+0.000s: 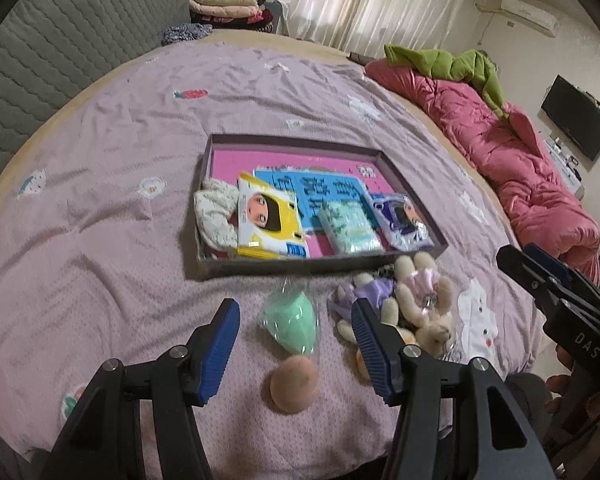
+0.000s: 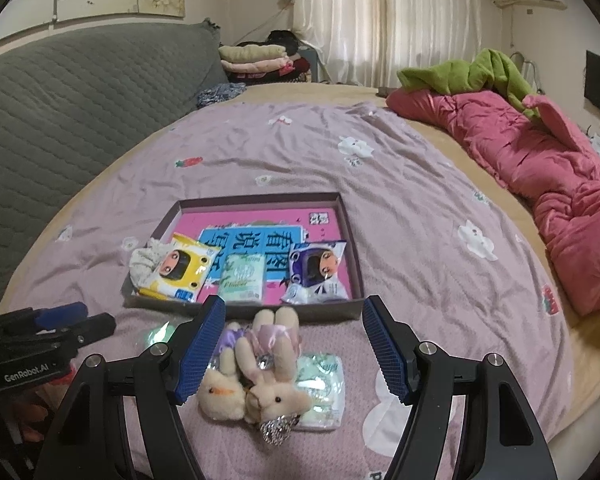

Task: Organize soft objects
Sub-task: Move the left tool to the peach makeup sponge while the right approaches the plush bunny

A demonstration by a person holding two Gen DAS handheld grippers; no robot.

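Green sponge (image 1: 294, 326) (bagged) blurred; bunnies (image 2: 256, 376) overlap tissues (image 2: 324, 390).

Black left tool (image 1: 296, 344) and right tool (image 2: 294, 346), ribbed blue pads, silver screws.

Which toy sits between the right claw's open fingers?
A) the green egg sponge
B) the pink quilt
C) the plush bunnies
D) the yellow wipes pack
C: the plush bunnies lie on the bedspread between the open fingers of the right claw.
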